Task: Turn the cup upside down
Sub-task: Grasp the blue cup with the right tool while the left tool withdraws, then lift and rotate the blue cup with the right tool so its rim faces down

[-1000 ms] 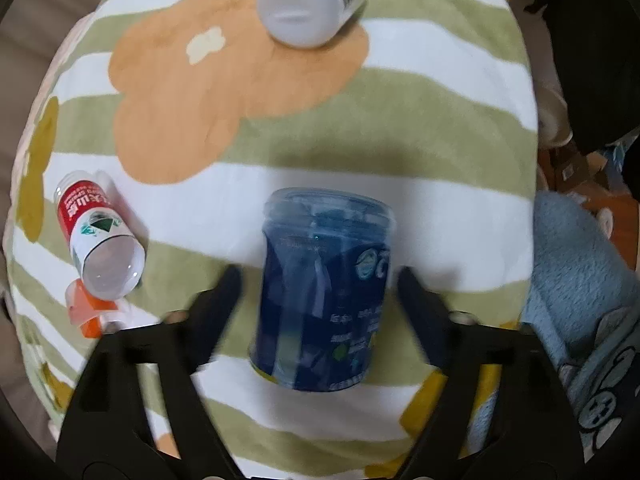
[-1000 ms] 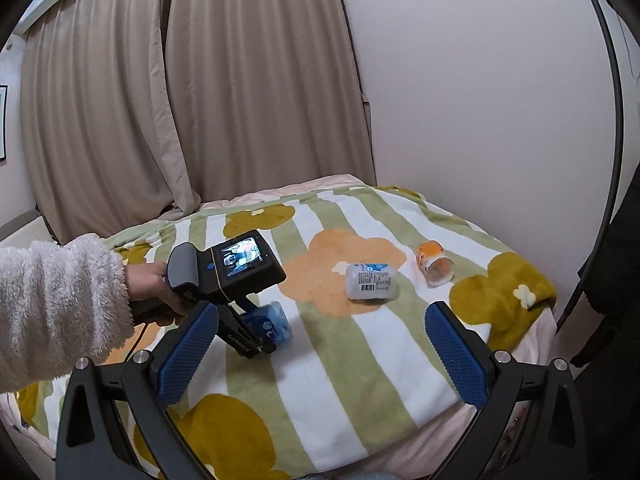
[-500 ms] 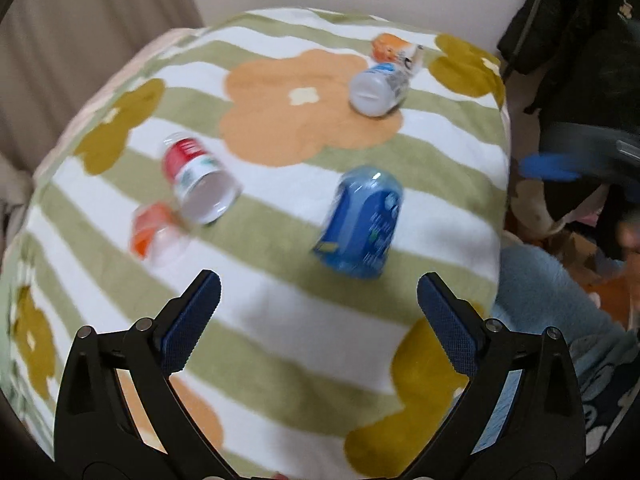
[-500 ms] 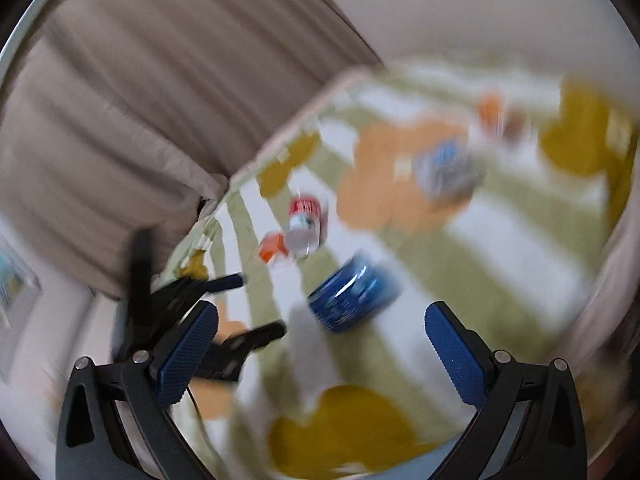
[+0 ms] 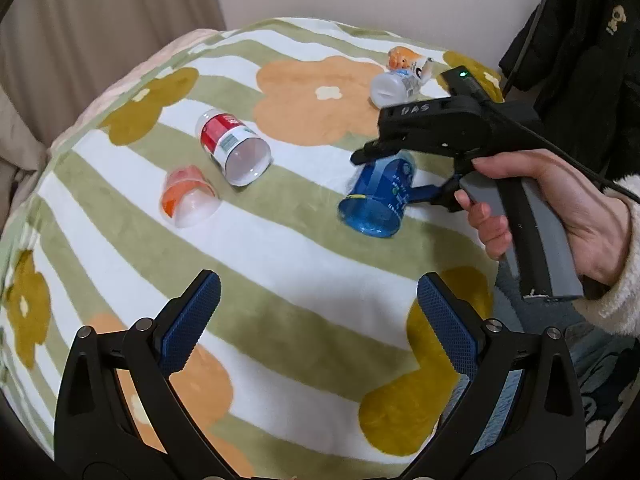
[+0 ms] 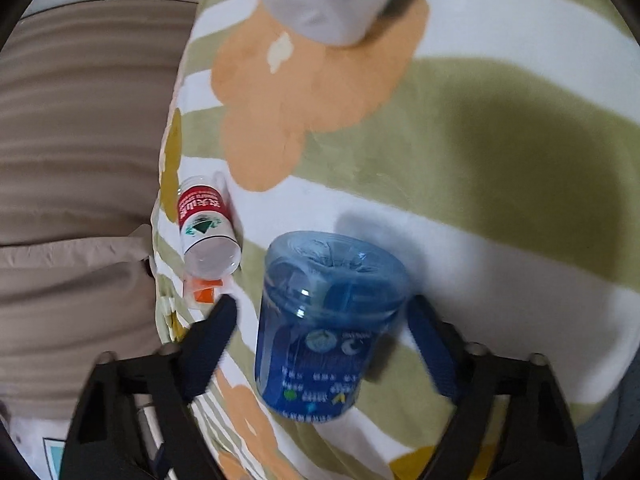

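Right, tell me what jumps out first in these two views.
The translucent blue plastic cup stands out, sitting between the spread fingers of the right gripper on the green-and-white striped flower blanket. Whether the fingers touch it is unclear. Left of it lie a red-labelled clear cup and a small orange-and-clear cup on their sides, while the left gripper hangs open, holding nothing.

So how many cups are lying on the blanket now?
5: blue cup between the right gripper fingers, red cup, orange cup, white cup and another orange one far back.
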Demonstrator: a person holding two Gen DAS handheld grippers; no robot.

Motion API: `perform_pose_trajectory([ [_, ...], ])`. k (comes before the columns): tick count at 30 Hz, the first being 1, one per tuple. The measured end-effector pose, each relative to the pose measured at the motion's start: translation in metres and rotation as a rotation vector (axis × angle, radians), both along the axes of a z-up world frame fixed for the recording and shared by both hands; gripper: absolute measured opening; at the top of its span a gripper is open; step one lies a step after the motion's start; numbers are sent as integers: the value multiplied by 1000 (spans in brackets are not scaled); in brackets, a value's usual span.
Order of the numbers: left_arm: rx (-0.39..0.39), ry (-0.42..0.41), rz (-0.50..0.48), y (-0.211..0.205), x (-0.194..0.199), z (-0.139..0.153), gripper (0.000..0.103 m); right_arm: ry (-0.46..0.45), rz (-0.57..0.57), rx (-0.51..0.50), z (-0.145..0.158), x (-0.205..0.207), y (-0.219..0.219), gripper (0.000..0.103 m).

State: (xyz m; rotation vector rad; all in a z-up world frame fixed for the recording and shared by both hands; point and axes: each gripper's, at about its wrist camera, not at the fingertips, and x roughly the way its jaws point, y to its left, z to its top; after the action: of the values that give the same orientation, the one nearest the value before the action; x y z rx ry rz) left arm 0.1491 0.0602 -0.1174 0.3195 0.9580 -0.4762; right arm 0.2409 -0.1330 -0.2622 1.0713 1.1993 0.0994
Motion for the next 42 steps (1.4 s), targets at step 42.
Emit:
perform_pose_trajectory([
  [42, -256, -48, 283, 13, -40, -23, 99, -5, 1324, -796, 19, 78, 116, 60],
])
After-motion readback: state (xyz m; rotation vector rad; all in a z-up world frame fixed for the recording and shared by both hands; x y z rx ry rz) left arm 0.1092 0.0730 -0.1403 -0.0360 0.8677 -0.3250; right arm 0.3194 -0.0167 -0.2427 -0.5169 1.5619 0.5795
